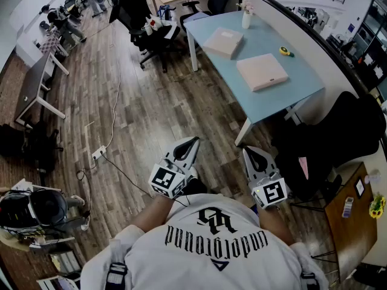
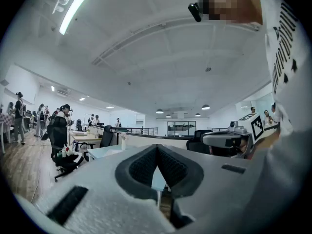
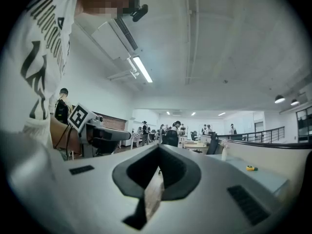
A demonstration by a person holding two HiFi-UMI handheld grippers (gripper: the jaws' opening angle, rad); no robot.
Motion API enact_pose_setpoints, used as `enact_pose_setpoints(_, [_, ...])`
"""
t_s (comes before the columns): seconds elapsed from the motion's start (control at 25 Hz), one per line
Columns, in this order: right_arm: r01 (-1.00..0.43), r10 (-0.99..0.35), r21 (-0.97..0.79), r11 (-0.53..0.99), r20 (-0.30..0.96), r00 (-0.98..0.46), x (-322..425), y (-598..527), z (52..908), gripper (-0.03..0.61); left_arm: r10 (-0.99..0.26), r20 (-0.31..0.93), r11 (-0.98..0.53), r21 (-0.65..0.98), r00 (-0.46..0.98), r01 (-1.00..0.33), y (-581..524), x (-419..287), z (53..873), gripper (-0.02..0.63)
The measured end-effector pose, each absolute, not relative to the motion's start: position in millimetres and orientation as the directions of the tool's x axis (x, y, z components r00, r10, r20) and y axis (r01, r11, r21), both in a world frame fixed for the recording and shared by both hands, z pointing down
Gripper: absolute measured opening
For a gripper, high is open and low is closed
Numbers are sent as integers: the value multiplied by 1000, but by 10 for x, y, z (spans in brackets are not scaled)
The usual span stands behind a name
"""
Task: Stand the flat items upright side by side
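Note:
Two flat pale boxes lie on the light blue table (image 1: 290, 86) ahead of me: one (image 1: 223, 42) nearer the far end, one (image 1: 261, 71) closer, both lying flat. My left gripper (image 1: 193, 141) and right gripper (image 1: 247, 151) are held level close to my chest, well short of the table, above the wooden floor. Both are shut with nothing between their tips. In the left gripper view the jaws (image 2: 157, 147) meet at the tip; in the right gripper view the jaws (image 3: 159, 147) meet too. The boxes do not show in either gripper view.
A small white bottle (image 1: 246, 19) and a yellow tape measure (image 1: 285, 51) sit on the table. Black office chairs (image 1: 151, 26) stand left of it, another dark chair (image 1: 338, 138) to its right. Cables and a power strip (image 1: 98, 154) lie on the floor. People stand far off.

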State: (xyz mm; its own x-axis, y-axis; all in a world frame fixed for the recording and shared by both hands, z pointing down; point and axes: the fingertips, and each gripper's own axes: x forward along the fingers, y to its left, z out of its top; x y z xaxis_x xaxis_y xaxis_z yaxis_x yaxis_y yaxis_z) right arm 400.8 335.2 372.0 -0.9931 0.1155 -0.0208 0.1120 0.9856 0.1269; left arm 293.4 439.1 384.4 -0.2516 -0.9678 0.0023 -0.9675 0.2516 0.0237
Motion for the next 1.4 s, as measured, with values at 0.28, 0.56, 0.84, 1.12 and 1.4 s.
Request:
enact_pose_setpoints(0.28, [116,118,128,985,-9,-993,3854,3374,3736,5,-968,7,251,24,-251,-968,4377,2766,3867,3])
enact_pose_setpoints(0.56, [76,77,122,990,-4,-997,3645,3281,3783,7,-971,6,238,44,-238,-970,4331,2545,3899,6])
enact_pose_setpoints(0.84, [46,45,89,995,18,-999,3129,3194,3929,170,-968,16,251,58,-250,-966,4299,2038,4042,173])
enact_pose_setpoints(1.12, [48,45,75,996,35,-998,2195,3200,3938,291,-969,47,246,59,-244,-967,4287,1146,4104,354])
enact_pose_setpoints(1.4, [40,37,62,997,44,-998,1474,3307,3920,313,-972,67,226,40,-224,-973,4368,469,4056,368])
